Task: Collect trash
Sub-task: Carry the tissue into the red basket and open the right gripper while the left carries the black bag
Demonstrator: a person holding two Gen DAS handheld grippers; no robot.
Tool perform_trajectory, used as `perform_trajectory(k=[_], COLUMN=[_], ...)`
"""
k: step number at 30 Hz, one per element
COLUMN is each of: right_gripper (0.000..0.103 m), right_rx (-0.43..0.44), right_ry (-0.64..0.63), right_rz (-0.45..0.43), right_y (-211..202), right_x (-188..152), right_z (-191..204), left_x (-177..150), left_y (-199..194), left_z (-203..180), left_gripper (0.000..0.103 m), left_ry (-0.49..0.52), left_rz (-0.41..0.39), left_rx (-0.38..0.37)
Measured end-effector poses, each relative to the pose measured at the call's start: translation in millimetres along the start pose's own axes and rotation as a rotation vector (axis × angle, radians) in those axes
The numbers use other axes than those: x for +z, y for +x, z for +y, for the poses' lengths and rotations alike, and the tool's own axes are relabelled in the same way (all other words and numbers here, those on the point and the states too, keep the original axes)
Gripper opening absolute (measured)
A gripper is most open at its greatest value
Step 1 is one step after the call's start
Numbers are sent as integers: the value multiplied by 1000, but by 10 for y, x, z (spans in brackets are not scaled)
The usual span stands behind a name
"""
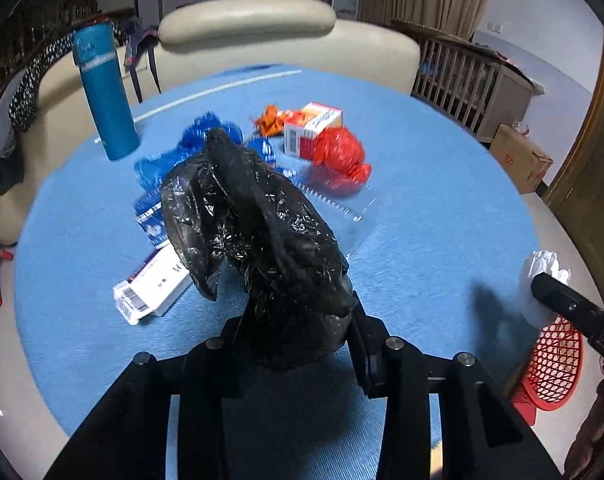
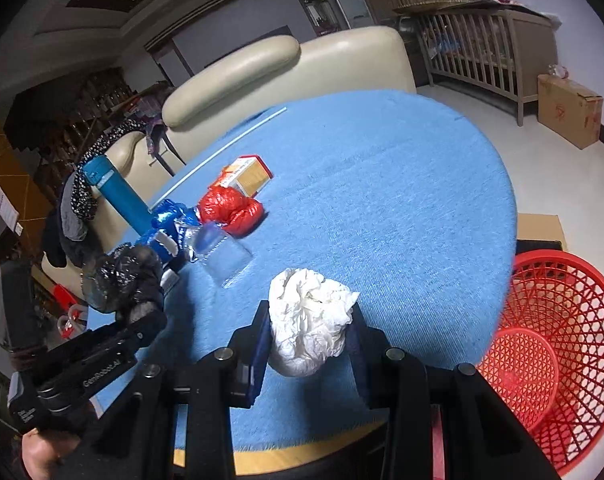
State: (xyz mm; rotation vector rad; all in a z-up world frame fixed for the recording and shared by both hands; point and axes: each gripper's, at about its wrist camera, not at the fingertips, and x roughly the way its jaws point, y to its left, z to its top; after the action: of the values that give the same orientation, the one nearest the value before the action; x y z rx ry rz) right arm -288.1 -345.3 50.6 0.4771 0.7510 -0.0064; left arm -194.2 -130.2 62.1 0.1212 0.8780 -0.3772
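While the crumpled black plastic bag [image 1: 257,232] sits clamped in the left tool [image 1: 297,320] above the blue tabletop [image 1: 422,184], the right tool [image 2: 310,332] is pinched tight on a white paper wad [image 2: 308,320]. Red bag [image 1: 340,152], blue wrappers [image 1: 205,136], small boxes [image 1: 312,128] lie behind; a red basket [image 2: 562,340] waits beside the tabletop's edge.
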Motion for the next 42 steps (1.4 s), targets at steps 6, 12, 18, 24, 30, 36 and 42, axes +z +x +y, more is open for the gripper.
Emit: perform_trajectory(k=[6,12,18,24,30,36,42], right_gripper=[38,38,38,38,38,38,38], right_rx=[-7,-34,-94,-179,-251,-282,-301], right_ry=[3,24,67,142,217,260,286], right_rz=[-47,-86,-112,-118,-110,-80,-53], right_y=[-288,-513,-670,-779,-817,-770,-727], right_x=[-54,-52,-87,-177,-271,-386,-459], right_z=[-37,-219,-550,-1032,-1498,-1781,-1946], left_x=[50,96,85,36,1,-41,-90], left_y=[-264,-362,-405,-426,-436,-446,-438], left_z=[-52,-156,-335,-515,-781,-1087,-1404], left_gripper=[40,40,40,40,40,40,40], left_ry=[21,51,89,132,190,260,332], left_rz=[-61,-98,-110,-116,-115,-106,-94], left_rx=[-14,-27,-46,-74,-108,-153,-196])
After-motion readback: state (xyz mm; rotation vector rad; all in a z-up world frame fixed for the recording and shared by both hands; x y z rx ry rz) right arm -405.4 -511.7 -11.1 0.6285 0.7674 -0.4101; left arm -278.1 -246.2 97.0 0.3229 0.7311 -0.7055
